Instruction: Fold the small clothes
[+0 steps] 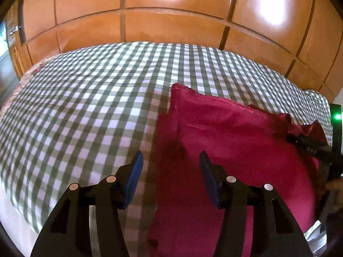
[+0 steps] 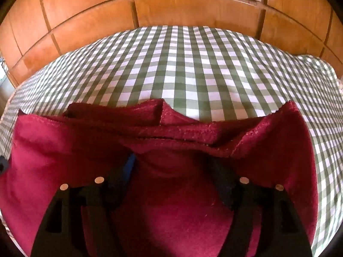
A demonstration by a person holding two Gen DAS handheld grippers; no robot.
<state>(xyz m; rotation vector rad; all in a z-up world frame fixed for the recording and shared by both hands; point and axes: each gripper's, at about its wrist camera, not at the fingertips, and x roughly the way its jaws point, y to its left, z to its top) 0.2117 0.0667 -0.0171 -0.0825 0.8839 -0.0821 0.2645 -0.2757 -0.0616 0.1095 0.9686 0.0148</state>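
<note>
Red garment [image 1: 225, 141] lies on the checked bed [image 1: 85, 98], in front of the wooden wardrobe [image 1: 171, 21]. Looks like soft fleecy fabric, light & floppy, prob. no stiffness, so it'll sag wherever it isn't held; best pinched at a hem or corner, e.g. the raised corner on the wardrobe side. Left claw [image 1: 171, 171] hovers low over the garment's left edge, jaws apart, nothing between them, pointing toward the wardrobe. Right claw [image 2: 171, 184] sits down in the cloth, folds bunched up ahead of it; jaws look spread w/ fabric between, but can't tell if it's actually gripping.
</note>
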